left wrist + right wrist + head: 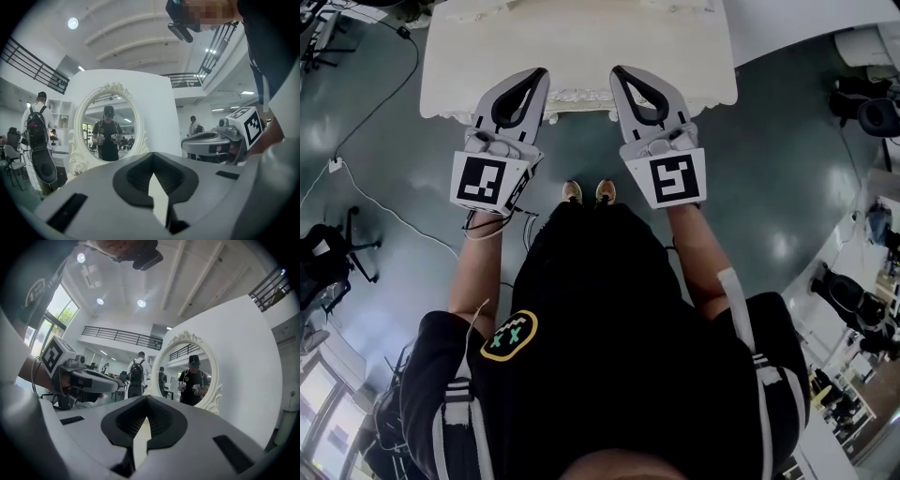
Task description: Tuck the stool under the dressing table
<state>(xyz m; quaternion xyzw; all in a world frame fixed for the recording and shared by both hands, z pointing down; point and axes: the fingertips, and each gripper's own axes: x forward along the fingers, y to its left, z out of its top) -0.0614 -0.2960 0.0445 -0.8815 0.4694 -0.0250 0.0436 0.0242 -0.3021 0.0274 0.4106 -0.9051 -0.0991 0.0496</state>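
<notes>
So the person stands square in front of the dressing table [581,47], which sits at 12 o'clock in the head view, a cream-white top with a frilly carved front edge. Both grippers are held out level toward it. The left gripper [540,73] is at about 11 o'clock and the right gripper [618,71] at about 1 o'clock, and their tips reach just over that front edge. On both of them the jaws are pressed together with nothing pinched between the dark pads, which each gripper view shows pretty clearly.

The stool itself? Honestly, I can't make it out in any of the views.

The person's shoes [588,192] show at 6 o'clock from the table edge on a glossy dark grey floor [769,178]. A white cable [384,211] trails off at 9 o'clock, near a black office chair [328,258].

From the left gripper view, an oval mirror [108,126] with an ornate white frame stands at 11 o'clock, and the person shows reflected in it. A person with a backpack [37,126] stands off at 9 o'clock.
</notes>
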